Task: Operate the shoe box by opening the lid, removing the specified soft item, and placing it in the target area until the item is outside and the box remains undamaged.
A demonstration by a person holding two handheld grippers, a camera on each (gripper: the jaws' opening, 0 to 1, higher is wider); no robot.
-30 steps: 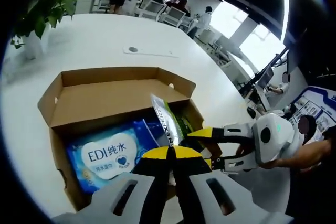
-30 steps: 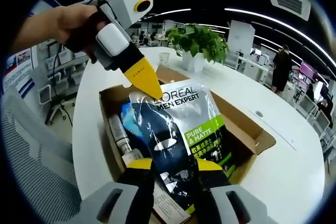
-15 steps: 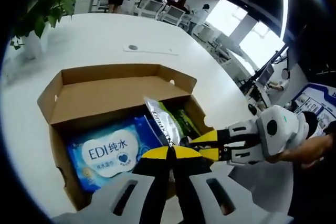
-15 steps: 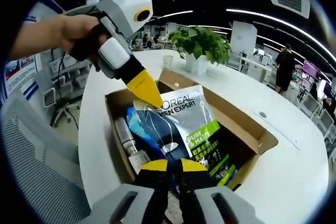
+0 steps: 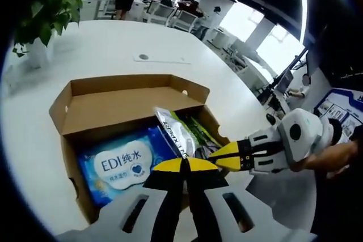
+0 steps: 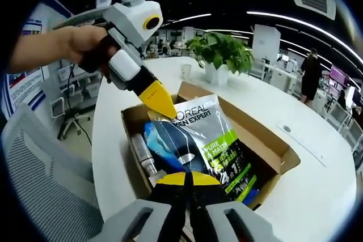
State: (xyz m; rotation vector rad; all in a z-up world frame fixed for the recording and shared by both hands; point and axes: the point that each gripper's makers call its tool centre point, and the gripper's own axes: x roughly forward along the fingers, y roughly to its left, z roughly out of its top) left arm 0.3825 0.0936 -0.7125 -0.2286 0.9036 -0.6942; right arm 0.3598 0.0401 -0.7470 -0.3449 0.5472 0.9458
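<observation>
An open cardboard shoe box (image 5: 113, 103) (image 6: 272, 145) lies on a white table, its lid flap folded back. A silver, green and black L'Oreal Men Expert pouch (image 6: 204, 140) (image 5: 174, 134) stands tilted out of it. My left gripper (image 5: 182, 164) (image 6: 164, 106) is shut on the pouch's top corner. In the right gripper view, my right gripper (image 6: 185, 177) is shut on the pouch's lower edge; in the left gripper view it (image 5: 220, 157) enters from the right with its yellow tips together. A blue EDI wipes pack (image 5: 122, 164) and a small bottle (image 6: 139, 148) lie in the box.
A potted plant (image 5: 48, 9) (image 6: 221, 55) stands on the round white table (image 5: 113, 43). A cable grommet (image 5: 143, 56) sits beyond the box. A grey mesh chair (image 6: 39, 179) is beside the table edge. Desks and people fill the office behind.
My right gripper's jaws, open around the pouch a second ago, have shut on its lower edge. The left gripper keeps its hold on the top corner. Both views shifted slightly.
</observation>
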